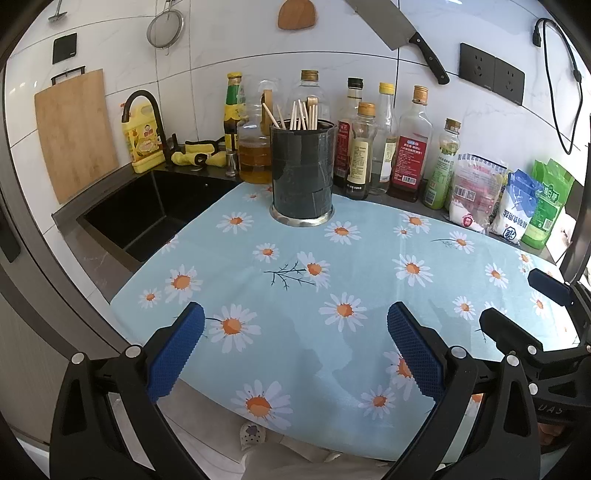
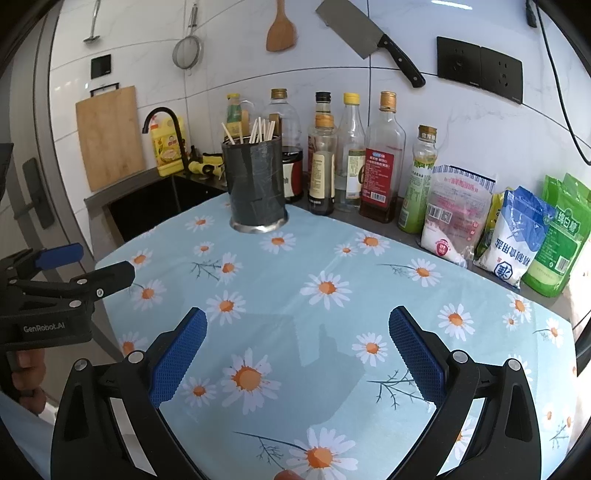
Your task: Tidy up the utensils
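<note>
A dark cylindrical utensil holder (image 1: pixel 303 173) stands at the far edge of the daisy-print tablecloth (image 1: pixel 369 266), with several wooden chopsticks (image 1: pixel 301 116) upright in it. It also shows in the right wrist view (image 2: pixel 257 184), chopsticks (image 2: pixel 258 131) included. My left gripper (image 1: pixel 295 321) is open and empty, low over the cloth's near edge. My right gripper (image 2: pixel 297 325) is open and empty over the cloth. The left gripper shows at the left of the right wrist view (image 2: pixel 88 264); the right one at the right of the left wrist view (image 1: pixel 524 299).
A row of sauce and oil bottles (image 1: pixel 410 147) and food bags (image 1: pixel 517 206) lines the back wall. A black sink (image 1: pixel 147 214) with faucet (image 1: pixel 147 107) lies left. A cutting board (image 1: pixel 74 133), strainer (image 1: pixel 165 27), cleaver (image 1: pixel 399 33) and wooden spatula (image 2: pixel 281 29) hang on the wall.
</note>
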Motion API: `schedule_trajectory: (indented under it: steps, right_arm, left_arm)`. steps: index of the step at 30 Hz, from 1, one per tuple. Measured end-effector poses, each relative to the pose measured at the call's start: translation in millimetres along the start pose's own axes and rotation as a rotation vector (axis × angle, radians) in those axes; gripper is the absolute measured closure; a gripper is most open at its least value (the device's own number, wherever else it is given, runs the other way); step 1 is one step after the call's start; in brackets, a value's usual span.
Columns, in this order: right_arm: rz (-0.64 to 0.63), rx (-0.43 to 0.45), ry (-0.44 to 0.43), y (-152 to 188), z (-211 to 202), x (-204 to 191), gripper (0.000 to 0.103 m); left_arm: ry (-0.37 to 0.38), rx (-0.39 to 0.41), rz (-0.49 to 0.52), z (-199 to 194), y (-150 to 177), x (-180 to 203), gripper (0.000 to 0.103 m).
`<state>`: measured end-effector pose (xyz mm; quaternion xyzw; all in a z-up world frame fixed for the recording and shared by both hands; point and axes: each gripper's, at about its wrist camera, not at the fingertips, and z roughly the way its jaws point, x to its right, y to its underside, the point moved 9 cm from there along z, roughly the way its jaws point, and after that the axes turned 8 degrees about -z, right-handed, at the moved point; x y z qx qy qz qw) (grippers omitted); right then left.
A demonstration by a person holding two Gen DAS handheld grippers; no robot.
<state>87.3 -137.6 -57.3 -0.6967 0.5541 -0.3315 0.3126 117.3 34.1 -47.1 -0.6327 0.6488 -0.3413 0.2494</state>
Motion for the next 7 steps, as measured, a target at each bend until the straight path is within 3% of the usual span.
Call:
schedule_trajectory:
  steps: [7]
  right_arm:
    - [-0.004, 0.005, -0.008, 1.1, -2.1, 0.8, 0.008]
  left_arm:
    - [0.015, -0.002, 0.01, -2.8, 2.0, 6.5, 0.006]
